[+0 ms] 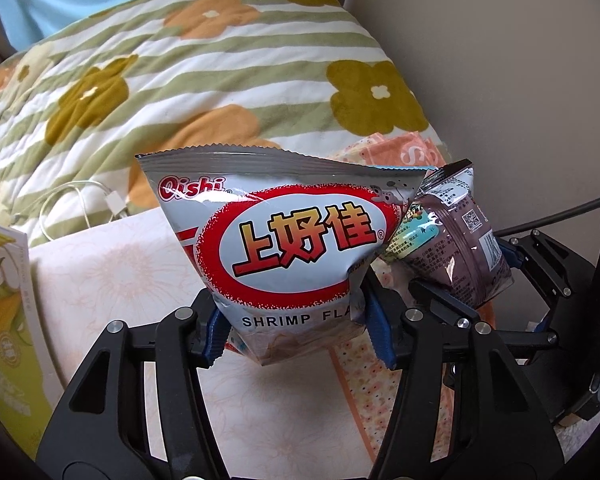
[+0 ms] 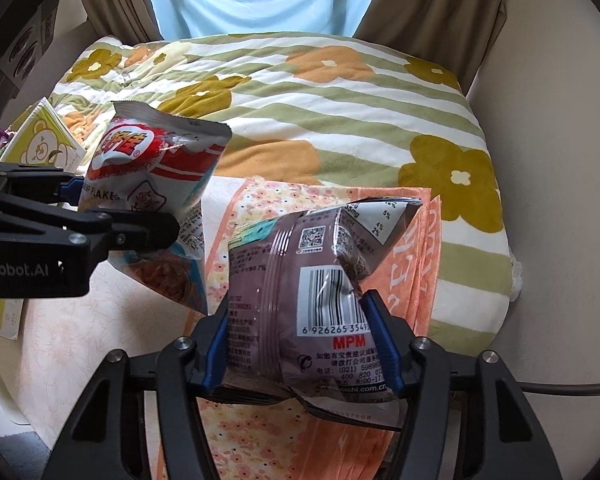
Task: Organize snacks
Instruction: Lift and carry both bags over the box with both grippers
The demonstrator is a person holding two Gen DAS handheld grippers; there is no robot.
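My left gripper (image 1: 296,328) is shut on a silver and red Oishi shrimp flakes bag (image 1: 284,248) and holds it upright above the bed. My right gripper (image 2: 304,344) is shut on a purple-brown snack bag (image 2: 312,276), barcode side toward the camera. The purple-brown bag also shows in the left wrist view (image 1: 456,240), just right of the shrimp bag, with the right gripper (image 1: 512,256) around it. The shrimp bag also shows in the right wrist view (image 2: 152,184) at left, pinched by the left gripper (image 2: 100,208).
A flowered green-striped quilt (image 1: 204,80) lies behind. A folded orange patterned cloth (image 2: 340,420) lies below the bags on a pale sheet (image 1: 116,272). A yellow-green box (image 1: 4,320) stands at left, also in the right wrist view (image 2: 44,140). A white cable (image 1: 84,208) lies by the quilt.
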